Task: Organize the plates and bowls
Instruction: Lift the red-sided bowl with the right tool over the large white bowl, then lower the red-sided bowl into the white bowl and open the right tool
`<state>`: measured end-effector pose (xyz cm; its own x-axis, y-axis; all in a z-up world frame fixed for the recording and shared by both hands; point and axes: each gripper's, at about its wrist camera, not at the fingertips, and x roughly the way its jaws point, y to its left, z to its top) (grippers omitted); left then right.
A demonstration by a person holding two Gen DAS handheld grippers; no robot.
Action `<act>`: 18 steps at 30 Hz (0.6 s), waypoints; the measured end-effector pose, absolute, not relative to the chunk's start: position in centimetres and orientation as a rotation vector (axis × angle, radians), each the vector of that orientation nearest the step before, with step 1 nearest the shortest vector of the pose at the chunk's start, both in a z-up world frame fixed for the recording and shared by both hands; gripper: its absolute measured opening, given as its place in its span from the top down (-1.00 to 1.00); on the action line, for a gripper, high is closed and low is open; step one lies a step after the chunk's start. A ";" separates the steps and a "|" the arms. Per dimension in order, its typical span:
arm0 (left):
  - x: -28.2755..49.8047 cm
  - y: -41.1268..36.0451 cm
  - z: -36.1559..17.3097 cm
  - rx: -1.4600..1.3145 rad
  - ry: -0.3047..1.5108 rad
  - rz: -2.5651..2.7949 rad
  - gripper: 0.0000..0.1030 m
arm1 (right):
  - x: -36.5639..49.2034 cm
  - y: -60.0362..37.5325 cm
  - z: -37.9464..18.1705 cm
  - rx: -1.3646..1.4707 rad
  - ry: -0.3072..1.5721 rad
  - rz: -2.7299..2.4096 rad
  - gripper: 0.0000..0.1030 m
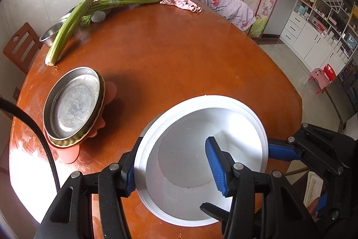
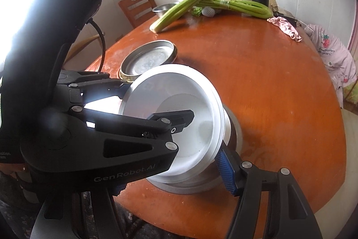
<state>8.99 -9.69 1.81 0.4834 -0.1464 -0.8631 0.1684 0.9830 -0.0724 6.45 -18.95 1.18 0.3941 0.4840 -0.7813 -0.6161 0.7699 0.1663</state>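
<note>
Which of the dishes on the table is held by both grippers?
The white bowl, nearest the cameras: the left gripper and the right gripper each clamp its rim. The metal plate sits untouched on a pink mat, and the steel bowl lies under the celery.

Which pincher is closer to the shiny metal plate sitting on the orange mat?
Left. The left gripper, clamped on the white bowl's rim, is on the side toward the metal plate. The right gripper holds the bowl's opposite rim, farther from the plate.
</note>
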 end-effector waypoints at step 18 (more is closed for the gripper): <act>9.6 -10.1 0.6 0.049 1.070 -0.184 -0.03 | 7.4 -18.6 0.0 -0.192 0.956 0.699 -0.34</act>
<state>9.60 -10.11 0.58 0.4665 -0.1259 -0.8755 0.1731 0.9837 -0.0492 7.38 -18.55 0.05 0.3794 0.4618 -0.8018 -0.6241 0.7675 0.1467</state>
